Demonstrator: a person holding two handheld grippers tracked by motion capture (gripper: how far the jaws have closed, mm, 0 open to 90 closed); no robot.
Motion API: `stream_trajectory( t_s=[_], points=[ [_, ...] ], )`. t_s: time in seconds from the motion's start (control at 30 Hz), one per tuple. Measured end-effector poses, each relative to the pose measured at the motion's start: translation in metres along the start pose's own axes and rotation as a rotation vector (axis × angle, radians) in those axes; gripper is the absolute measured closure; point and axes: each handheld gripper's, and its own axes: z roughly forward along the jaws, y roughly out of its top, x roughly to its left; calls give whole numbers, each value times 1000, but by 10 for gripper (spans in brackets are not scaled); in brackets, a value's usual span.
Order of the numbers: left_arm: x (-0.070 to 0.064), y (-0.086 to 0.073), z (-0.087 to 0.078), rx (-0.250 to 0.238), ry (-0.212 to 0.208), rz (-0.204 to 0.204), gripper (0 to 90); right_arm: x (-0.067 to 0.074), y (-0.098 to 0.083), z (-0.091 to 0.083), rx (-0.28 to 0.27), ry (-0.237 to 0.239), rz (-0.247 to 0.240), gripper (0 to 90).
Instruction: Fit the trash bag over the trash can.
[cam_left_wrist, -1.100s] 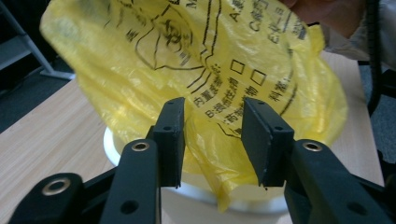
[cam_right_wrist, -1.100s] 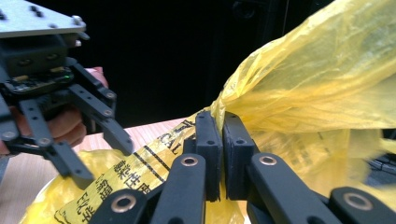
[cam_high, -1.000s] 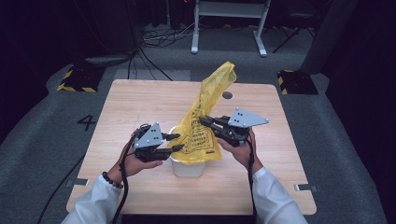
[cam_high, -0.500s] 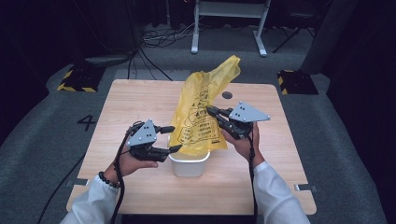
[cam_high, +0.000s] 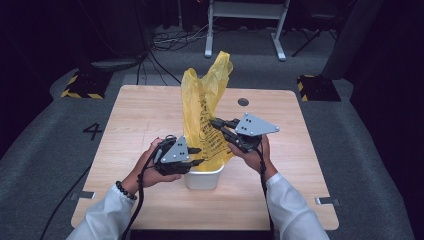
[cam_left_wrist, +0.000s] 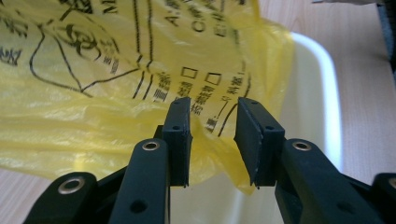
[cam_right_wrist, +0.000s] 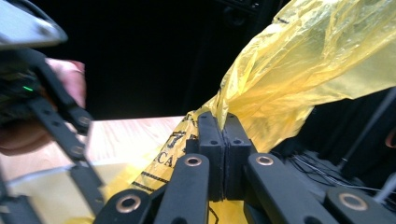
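Note:
A yellow plastic bag (cam_high: 205, 115) with black print rises out of a white tub (cam_high: 204, 179) near the table's front edge. My right gripper (cam_high: 214, 121) is shut on the bag's right side at mid height; in the right gripper view its pads (cam_right_wrist: 224, 140) pinch the yellow film (cam_right_wrist: 299, 74). My left gripper (cam_high: 199, 156) sits at the tub's left rim. Its jaws have just been closing, and in the left gripper view the pads (cam_left_wrist: 212, 135) stand apart, with a fold of the bag (cam_left_wrist: 93, 84) hanging between them above the tub (cam_left_wrist: 322, 93).
The wooden table (cam_high: 140, 115) has a small round hole (cam_high: 243, 102) at its back right. A white metal frame (cam_high: 245, 25) and cables lie on the floor behind. Yellow-and-black blocks (cam_high: 82, 85) (cam_high: 317, 87) sit off the table's rear corners.
The left gripper pulled back from the bag with wide jaws, then returned to its lower edge with the jaws narrower. The bag now stands more upright, its top shifted left.

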Motion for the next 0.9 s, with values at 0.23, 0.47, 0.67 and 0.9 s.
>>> stream_trajectory(
  t_s=[0.23, 0.47, 0.67, 0.9],
  points=[
    [6, -8, -7, -18, 69, -77, 613, 9, -3, -2, 0, 124, 12, 894],
    [7, -2, -23, -198, 14, -147, 420, 20, -2, 4, 39, 161, -15, 895],
    [8, 8, -10, -192, 32, -154, 386, 23, 0, 5, 31, 202, 11, 895],
    [8, 8, -1, -194, 66, -137, 649, 23, -2, 4, 26, 245, 51, 894]
  ],
)
